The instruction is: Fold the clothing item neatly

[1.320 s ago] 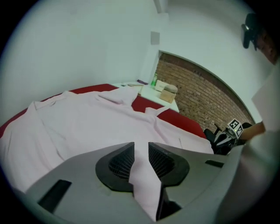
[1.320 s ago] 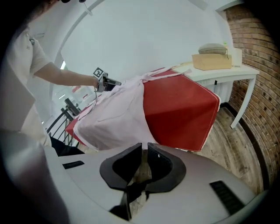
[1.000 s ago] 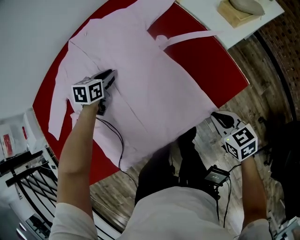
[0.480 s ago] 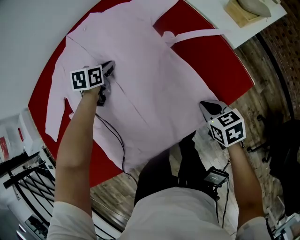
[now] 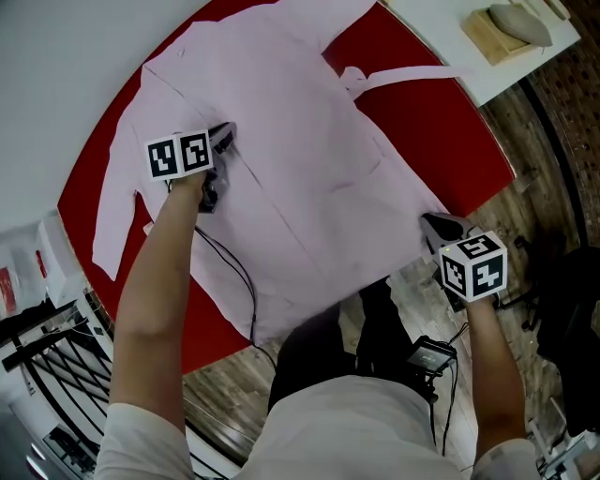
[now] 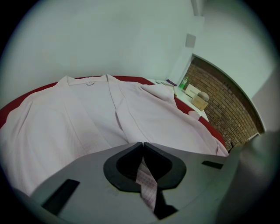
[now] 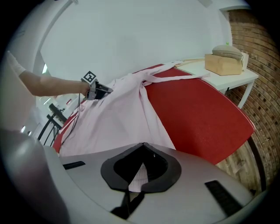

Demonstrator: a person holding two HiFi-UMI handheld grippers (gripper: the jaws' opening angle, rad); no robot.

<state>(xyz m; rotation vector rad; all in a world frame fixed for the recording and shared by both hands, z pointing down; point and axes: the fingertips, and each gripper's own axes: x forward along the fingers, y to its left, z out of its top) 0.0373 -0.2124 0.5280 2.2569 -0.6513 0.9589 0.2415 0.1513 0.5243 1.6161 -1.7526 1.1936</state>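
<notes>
A pale pink shirt (image 5: pixel 309 159) lies spread open on a round red table (image 5: pixel 441 122), collar at the far side. My left gripper (image 5: pixel 223 141) rests on the shirt's left half. Its jaws have just been closing and are shut on a fold of the pink fabric (image 6: pixel 146 183). My right gripper (image 5: pixel 433 223) hangs at the table's near right edge, shut on the shirt's hem corner (image 7: pixel 139 175). In the right gripper view the shirt (image 7: pixel 118 118) stretches from those jaws toward the left gripper (image 7: pixel 99 91). One sleeve or tie strip (image 5: pixel 403 75) trails to the right.
A white side table (image 5: pixel 431 37) stands at the back right with a wooden box (image 5: pixel 497 37) and a grey object (image 5: pixel 523 21) on it. A black cable (image 5: pixel 239 281) runs from the left gripper. A metal rack (image 5: pixel 47 366) stands at the left. Wooden floor lies below.
The left gripper has slid a little further up the shirt. The right gripper, still holding the hem corner, moved in toward the table edge and then slightly back down.
</notes>
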